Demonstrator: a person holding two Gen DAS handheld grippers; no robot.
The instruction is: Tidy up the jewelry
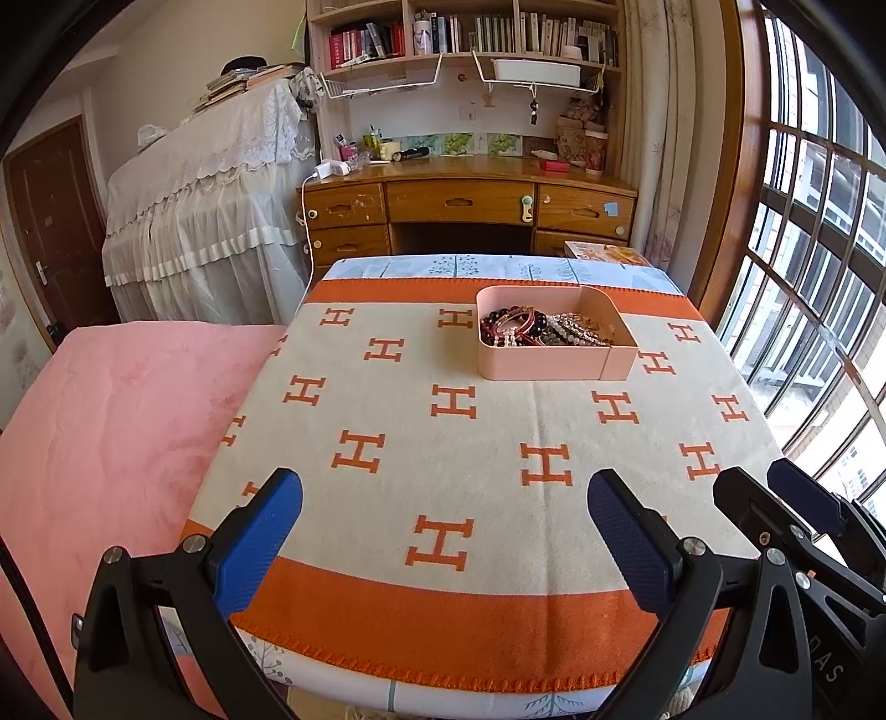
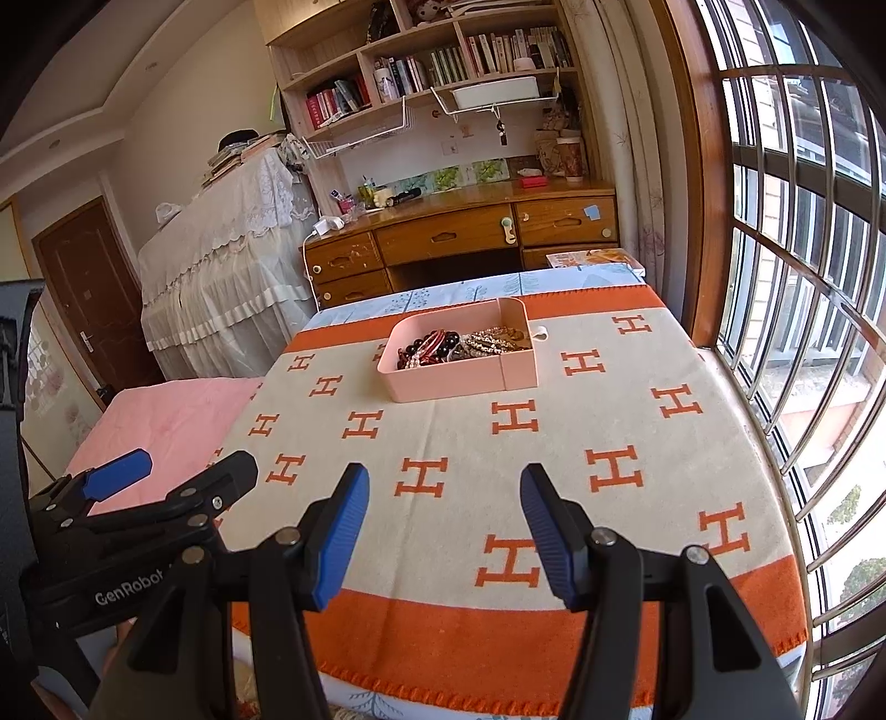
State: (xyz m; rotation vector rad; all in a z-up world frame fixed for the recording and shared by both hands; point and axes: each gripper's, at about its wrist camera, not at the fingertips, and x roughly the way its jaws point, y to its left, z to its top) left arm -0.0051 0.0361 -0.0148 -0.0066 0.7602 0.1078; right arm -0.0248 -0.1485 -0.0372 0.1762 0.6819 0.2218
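Observation:
A pink tray (image 1: 545, 370) (image 2: 443, 385) sits toward the far side of the table on a beige cloth with orange H marks (image 1: 454, 454) (image 2: 554, 443). Inside it lies a heap of bead bracelets (image 1: 540, 328) (image 2: 459, 343), dark red, clear and gold. My left gripper (image 1: 446, 526) hovers open over the near edge of the cloth, nothing between its blue pads. My right gripper (image 2: 446, 526) also stands open and empty over the near part of the cloth, well short of the tray. Each gripper shows at the edge of the other's view: the right gripper (image 1: 797, 515) and the left gripper (image 2: 177, 476).
A pink blanket (image 1: 111, 421) covers the surface left of the table. Behind stand a wooden desk with drawers (image 1: 459, 205), bookshelves (image 1: 470, 33) and a piece of furniture under a lace cover (image 1: 205, 205). A barred window (image 2: 803, 277) runs along the right.

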